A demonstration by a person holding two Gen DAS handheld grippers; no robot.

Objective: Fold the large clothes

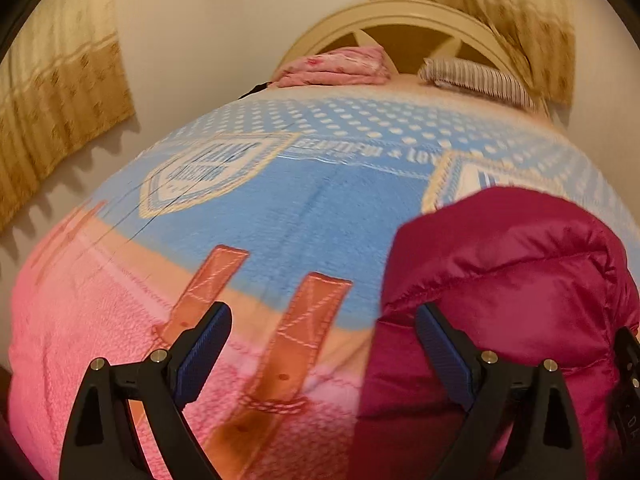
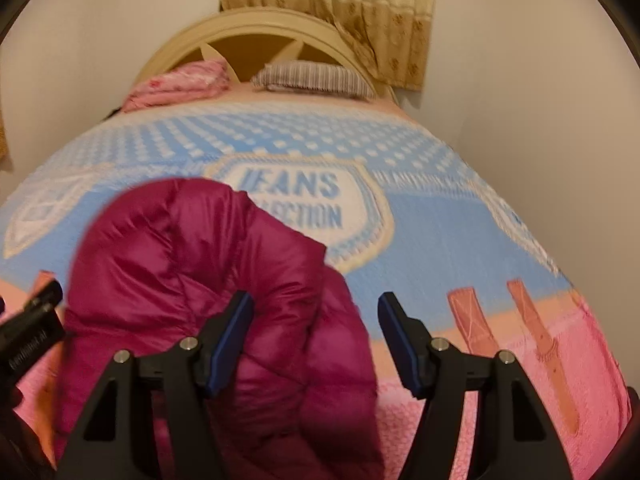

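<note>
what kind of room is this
Most likely a bedroom: a bed with a curved headboard, a striped pillow at its head, a blue and pink blanket spread over it, and curtains on the wall behind.

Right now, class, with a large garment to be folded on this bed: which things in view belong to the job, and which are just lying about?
Belongs to the job:
magenta puffer jacket
left gripper, open
right gripper, open

Just lying about:
folded pink cloth
striped pillow
curtain
headboard
</note>
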